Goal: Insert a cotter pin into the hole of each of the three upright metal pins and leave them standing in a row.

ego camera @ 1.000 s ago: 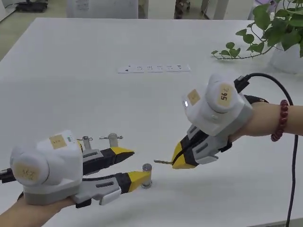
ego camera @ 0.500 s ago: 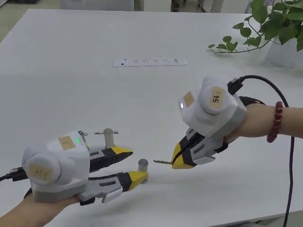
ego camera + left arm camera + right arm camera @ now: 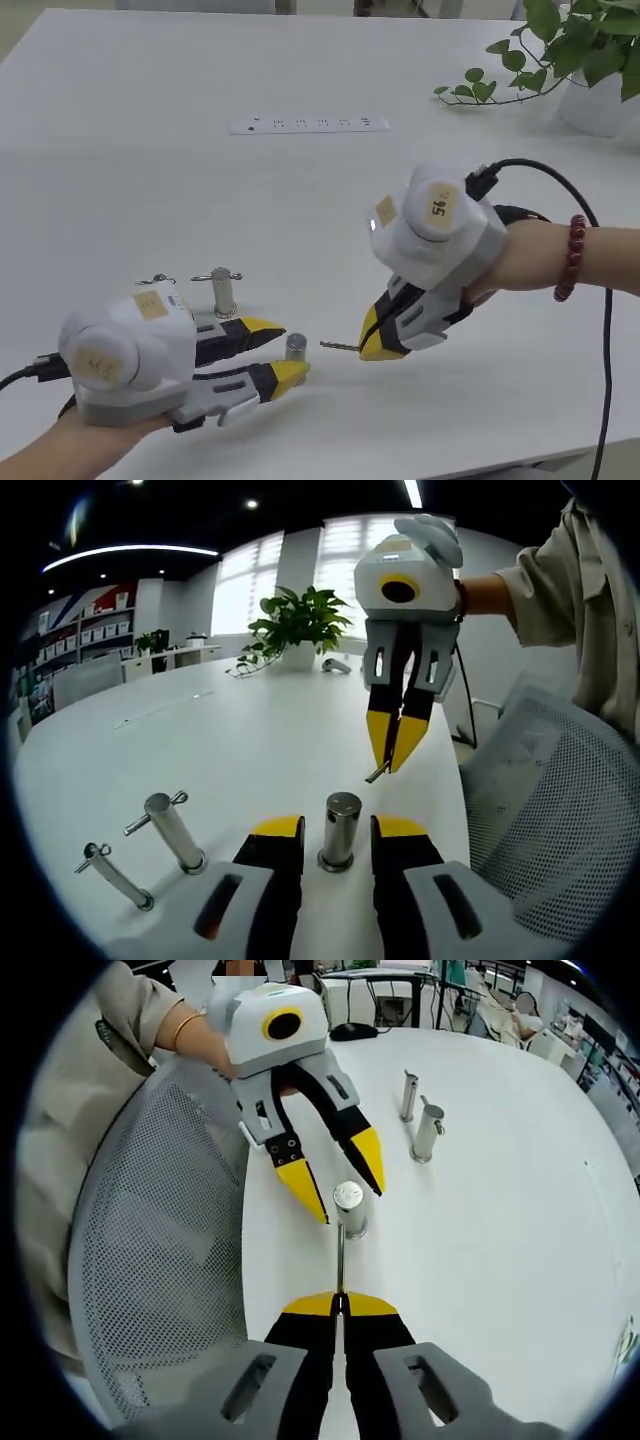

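Little moved since earlier; right gripper [image 3: 368, 346] still holds cotter pin [image 3: 340, 1256] in closed jaws, tip just short of bare metal pin [image 3: 340, 830]; left gripper [image 3: 338, 826] jaws spread, straddling it unclamped; fitted pin [image 3: 172, 830] and second fitted pin [image 3: 112, 875] upright beside on tabletop [image 3: 300, 200]

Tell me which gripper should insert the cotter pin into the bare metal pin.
Right. The right gripper is shut on the cotter pin, aimed at the bare metal pin; the left gripper is open, jaws flanking that pin.
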A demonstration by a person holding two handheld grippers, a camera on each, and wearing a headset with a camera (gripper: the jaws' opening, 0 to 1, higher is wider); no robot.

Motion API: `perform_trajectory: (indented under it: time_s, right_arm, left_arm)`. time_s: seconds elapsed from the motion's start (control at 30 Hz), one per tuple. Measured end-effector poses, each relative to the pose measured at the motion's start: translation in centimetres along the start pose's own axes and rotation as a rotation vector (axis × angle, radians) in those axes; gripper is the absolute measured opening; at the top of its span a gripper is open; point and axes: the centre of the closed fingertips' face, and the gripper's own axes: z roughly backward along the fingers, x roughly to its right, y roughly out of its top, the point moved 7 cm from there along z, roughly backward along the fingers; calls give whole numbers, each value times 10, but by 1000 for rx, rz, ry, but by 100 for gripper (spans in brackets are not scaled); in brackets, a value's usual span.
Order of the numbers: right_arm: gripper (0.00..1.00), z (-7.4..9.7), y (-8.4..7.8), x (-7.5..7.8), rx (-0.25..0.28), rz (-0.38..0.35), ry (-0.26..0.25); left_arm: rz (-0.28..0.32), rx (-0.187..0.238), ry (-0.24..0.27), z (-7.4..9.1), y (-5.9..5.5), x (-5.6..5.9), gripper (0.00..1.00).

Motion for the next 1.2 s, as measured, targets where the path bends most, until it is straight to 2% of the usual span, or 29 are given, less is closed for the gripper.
perform_trajectory:
  time_s: [0.6, 1.2]
  right_arm:
    - [2, -6, 6, -1, -50, -36, 22]
    - [2, -12, 11, 0, -65, -31, 30]
  left_arm:
    - [2, -13, -17, -6, -5, 1, 12]
    - [5, -9, -19, -5, -6, 2, 12]
